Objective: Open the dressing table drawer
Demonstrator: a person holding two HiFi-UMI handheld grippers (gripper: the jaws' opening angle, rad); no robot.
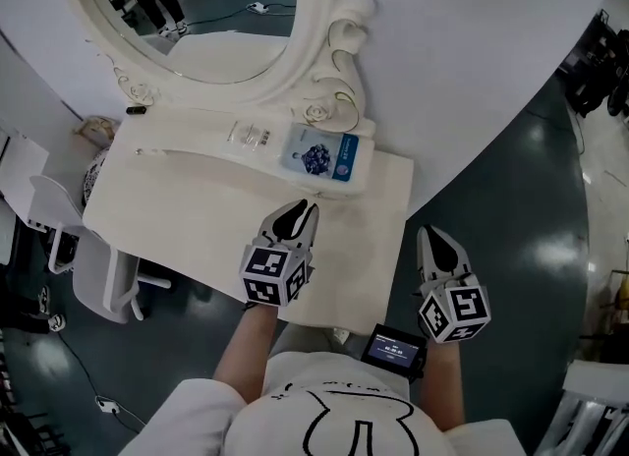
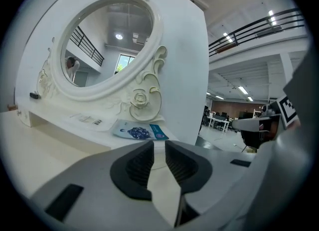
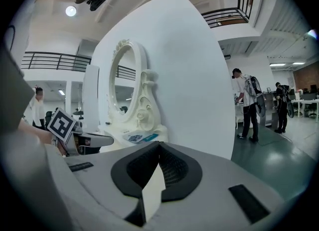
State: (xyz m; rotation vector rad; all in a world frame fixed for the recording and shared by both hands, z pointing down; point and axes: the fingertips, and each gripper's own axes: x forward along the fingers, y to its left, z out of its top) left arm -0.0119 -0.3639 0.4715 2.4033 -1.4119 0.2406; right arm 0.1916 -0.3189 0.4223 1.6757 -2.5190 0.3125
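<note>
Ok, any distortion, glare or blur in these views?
Head view: fisheye curves the white panel, soft sheen on the floor. Left gripper view: dark round corners, nearby left gripper slightly soft, mirror sharp. Right gripper view: same vignette, bright ceiling lamp flares.

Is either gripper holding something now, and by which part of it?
Nothing is held. The left gripper has its jaws apart with nothing between them. The right gripper has its jaws together on nothing.
</note>
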